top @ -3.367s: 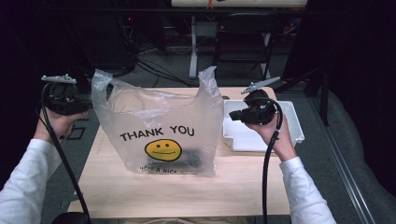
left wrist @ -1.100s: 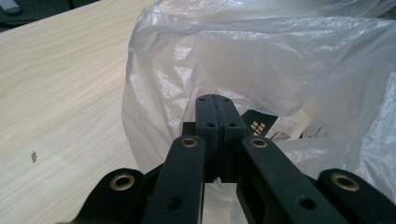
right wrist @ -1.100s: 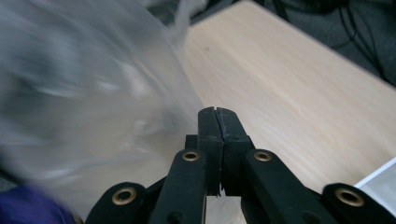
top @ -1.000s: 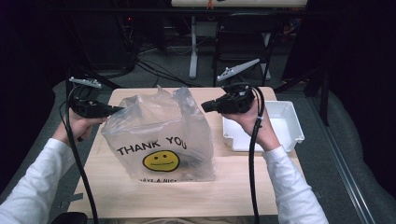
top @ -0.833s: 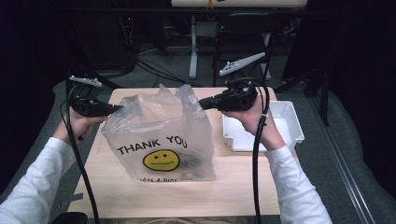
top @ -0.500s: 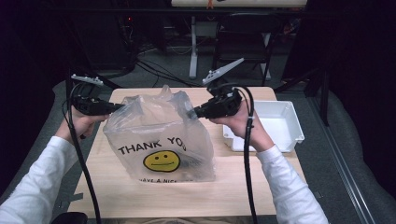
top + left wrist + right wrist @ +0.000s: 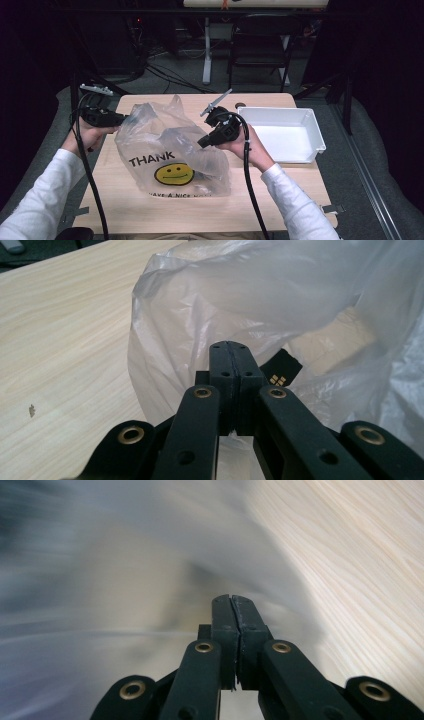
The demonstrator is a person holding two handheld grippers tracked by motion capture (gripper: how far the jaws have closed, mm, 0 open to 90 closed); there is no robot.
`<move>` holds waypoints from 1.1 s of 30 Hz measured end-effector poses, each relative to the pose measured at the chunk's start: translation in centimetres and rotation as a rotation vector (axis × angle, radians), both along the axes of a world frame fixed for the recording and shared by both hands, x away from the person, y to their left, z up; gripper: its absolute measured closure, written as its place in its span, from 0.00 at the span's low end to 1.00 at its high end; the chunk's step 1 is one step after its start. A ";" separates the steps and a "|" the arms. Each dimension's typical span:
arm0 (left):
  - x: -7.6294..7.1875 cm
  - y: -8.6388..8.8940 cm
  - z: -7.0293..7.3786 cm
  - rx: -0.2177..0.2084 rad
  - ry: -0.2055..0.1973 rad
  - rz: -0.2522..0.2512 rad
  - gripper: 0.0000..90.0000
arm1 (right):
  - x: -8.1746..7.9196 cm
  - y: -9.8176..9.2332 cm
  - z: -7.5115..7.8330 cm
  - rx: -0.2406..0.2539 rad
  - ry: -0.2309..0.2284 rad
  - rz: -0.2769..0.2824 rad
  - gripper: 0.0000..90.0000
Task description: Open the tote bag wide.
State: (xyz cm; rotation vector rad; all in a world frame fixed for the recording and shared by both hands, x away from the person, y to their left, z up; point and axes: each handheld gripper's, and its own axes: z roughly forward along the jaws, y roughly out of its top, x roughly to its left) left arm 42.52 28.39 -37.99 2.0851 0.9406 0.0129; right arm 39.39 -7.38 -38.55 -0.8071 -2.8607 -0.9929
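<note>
1. While both hands work at the plastic bag (image 7: pixel 172 150), it sits on the table (image 7: pixel 125 210) slightly to 9 o'clock of centre, its smiley print facing the person and its top crumpled and slumped.
2. Left gripper (image 7: pixel 120 119), at the bag's 9 o'clock edge: jaws pressed together. In the left gripper view (image 7: pixel 231 347) a thin film appears to be caught in the seam, so it reads as pinching the bag's rim.
3. Right gripper (image 7: pixel 202 143), at the bag's 3 o'clock side, angled down toward the film: jaws pressed together (image 7: pixel 231 599). Whether any plastic lies between them I cannot tell, as that view is smeared by motion.
4. Risk: the right jaws, shut, could push the film down and collapse the mouth instead of gripping it.
5. Risk: thin film pinched at a single point on the left may stretch or tear if the hands pull apart hard.
6. Risk: a sideways tug could drag the light bag across the table or tip its dark contents (image 7: pixel 200 176).
7. Hard to make out: what the dark contents are, though a black piece with a small gold mark (image 7: pixel 281 371) shows through the film. The bag's handles are lost in the folds.
8. White tray (image 7: pixel 312 132) at 3 o'clock, apart from the bag.
</note>
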 end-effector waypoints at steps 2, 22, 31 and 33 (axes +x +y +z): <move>-0.1 -0.2 -0.6 0.008 0.014 -0.003 1.00 | 0.3 -0.1 -1.2 0.001 0.021 -0.014 0.99; -0.1 -2.1 -0.6 0.029 0.011 -0.016 1.00 | -0.7 -2.7 2.8 0.088 -0.056 -0.047 0.97; 0.0 -2.7 0.2 0.033 -0.006 -0.018 1.00 | -0.7 -0.1 8.4 0.121 -0.155 -0.008 0.97; 0.0 -2.7 0.2 0.030 -0.005 -0.018 1.00 | -0.6 0.4 8.9 0.123 -0.156 0.008 0.96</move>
